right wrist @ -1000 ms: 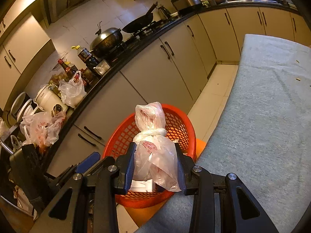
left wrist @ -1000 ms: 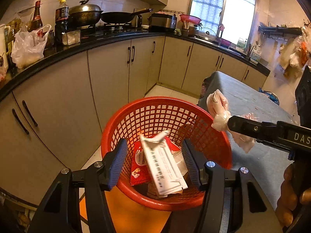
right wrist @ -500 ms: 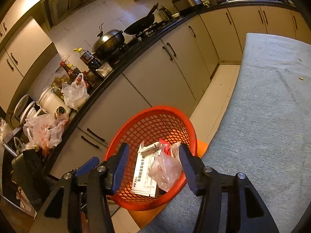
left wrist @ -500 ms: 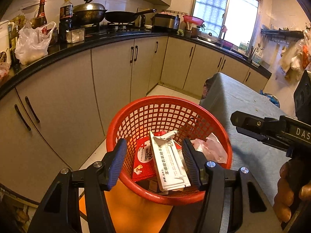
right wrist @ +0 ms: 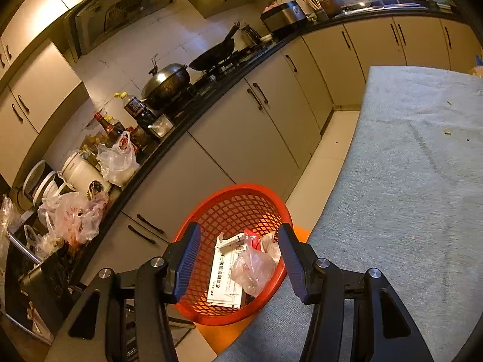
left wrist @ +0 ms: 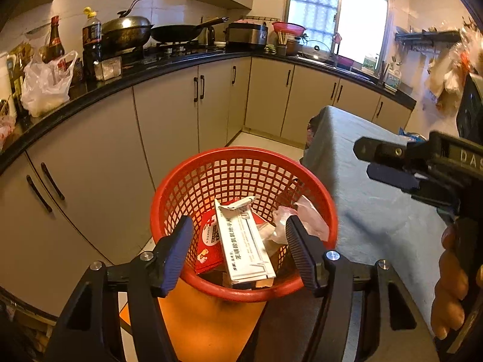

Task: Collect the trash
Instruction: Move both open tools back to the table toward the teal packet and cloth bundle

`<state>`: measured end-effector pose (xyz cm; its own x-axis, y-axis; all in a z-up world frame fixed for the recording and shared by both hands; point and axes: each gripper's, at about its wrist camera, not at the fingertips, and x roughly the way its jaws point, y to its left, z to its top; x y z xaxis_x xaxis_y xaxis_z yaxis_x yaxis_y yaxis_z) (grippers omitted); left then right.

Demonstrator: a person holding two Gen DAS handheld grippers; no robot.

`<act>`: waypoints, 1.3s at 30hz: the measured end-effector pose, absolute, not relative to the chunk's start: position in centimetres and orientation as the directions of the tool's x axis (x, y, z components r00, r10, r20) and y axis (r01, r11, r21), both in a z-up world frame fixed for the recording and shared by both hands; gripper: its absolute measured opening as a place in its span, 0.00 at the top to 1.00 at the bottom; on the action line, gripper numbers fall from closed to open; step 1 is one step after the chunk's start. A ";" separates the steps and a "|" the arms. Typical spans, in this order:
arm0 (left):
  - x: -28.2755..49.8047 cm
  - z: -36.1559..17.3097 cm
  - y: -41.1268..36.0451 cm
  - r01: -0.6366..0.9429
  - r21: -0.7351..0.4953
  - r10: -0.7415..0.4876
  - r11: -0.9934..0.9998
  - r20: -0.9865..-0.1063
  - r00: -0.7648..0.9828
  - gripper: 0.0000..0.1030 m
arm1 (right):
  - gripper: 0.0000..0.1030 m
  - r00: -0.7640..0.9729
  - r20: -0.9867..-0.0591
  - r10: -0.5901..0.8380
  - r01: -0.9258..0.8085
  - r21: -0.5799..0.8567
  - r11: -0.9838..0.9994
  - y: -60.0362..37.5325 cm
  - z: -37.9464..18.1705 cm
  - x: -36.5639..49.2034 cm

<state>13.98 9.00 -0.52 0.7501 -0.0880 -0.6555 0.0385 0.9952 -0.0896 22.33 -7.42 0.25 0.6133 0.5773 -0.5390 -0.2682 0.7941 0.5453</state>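
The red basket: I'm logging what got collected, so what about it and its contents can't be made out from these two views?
- Red basket: its base is hidden by the trash, left wrist view.
- White box: small print too small to read; whatever lies beneath is covered.
- Red box: partly hidden by the white box.
- Plastic bag: contents unclear through the crumpled film, right wrist view.
- Basket's near rim: partly blocked by the open right gripper.

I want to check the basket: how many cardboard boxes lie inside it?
2 visible: white box on top, red box under it at its left, in the red basket. More may be hidden.
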 end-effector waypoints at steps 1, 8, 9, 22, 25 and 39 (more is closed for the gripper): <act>13.8 -0.4 8.7 0.042 -0.079 -0.083 0.996 -0.653 0.753 0.37 | 0.44 0.616 -0.538 0.576 -0.269 0.544 0.795 -7.5 0.3 22.2; 12.8 0.1 6.6 0.081 -0.051 -0.095 0.995 -0.650 0.754 0.37 | 0.43 0.627 -0.530 0.570 -0.248 0.558 0.792 -9.4 0.5 20.8; 12.7 0.2 6.3 0.085 -0.049 -0.096 0.995 -0.648 0.755 0.37 | 0.43 0.632 -0.526 0.569 -0.247 0.559 0.792 -9.8 0.6 20.5; 10.8 2.0 1.0 0.169 0.014 -0.122 0.986 -0.631 0.766 0.34 | 0.43 0.687 -0.498 0.530 -0.195 0.576 0.794 -16.1 1.5 16.9; 10.4 2.2 -0.5 0.195 0.024 -0.136 0.980 -0.633 0.762 0.34 | 0.43 0.703 -0.491 0.515 -0.181 0.577 0.797 -17.8 1.6 16.0; 9.2 2.0 -9.5 0.398 0.025 -0.279 0.917 -0.674 0.684 0.33 | 0.39 0.840 -0.468 0.274 0.035 0.550 0.834 -33.4 3.1 10.8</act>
<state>9.19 -9.53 2.04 0.6840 -0.2787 -0.6741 0.3983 0.9169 0.0251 10.78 -33.40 3.06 0.8399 0.2741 -0.4685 0.0348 0.8341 0.5505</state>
